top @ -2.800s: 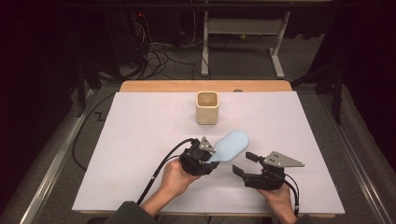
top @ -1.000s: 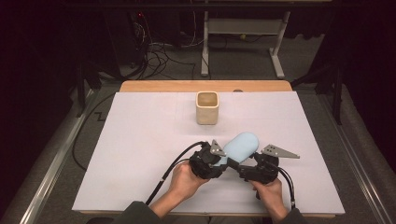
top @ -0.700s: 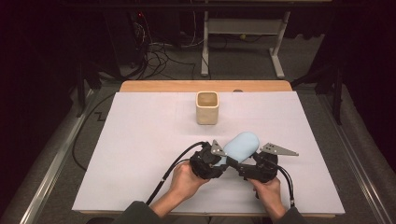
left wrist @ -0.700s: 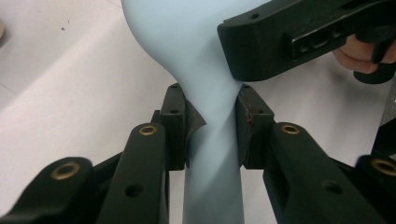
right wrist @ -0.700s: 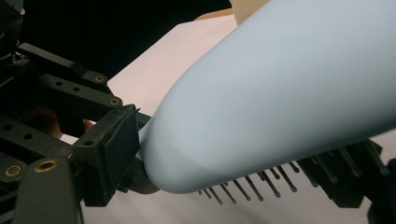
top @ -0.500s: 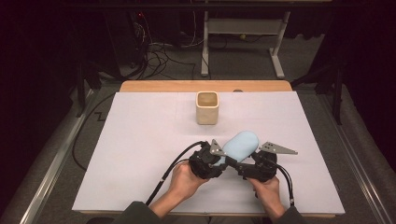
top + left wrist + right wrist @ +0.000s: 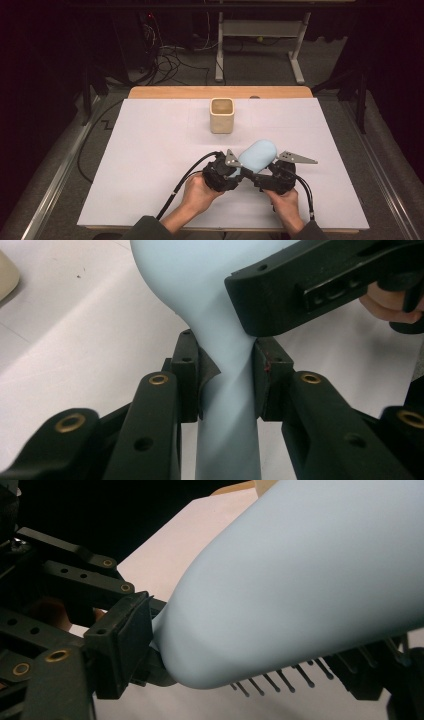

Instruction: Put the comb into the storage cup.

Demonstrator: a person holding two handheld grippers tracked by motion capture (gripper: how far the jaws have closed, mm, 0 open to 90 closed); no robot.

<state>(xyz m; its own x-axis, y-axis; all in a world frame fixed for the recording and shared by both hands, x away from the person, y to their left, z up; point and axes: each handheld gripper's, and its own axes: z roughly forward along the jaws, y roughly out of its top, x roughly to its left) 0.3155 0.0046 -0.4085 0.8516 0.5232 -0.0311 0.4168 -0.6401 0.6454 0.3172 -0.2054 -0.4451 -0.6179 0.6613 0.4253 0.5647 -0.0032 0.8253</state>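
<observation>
1. The left tool (image 7: 239, 172) is clamped narrow on the thin handle of a pale blue hairbrush (image 7: 257, 156); in the left gripper view both pads (image 7: 192, 375) press the handle (image 7: 227, 405)
2. The right tool (image 7: 260, 177) sits around the brush head (image 7: 310, 580), bristles (image 7: 280, 680) facing down; its jaws have just been closing, and I cannot tell whether they press it yet
3. The brush is lifted just above the white bench (image 7: 150, 150), near its front edge
4. A beige cup (image 7: 222, 115) stands farther back, well apart
</observation>
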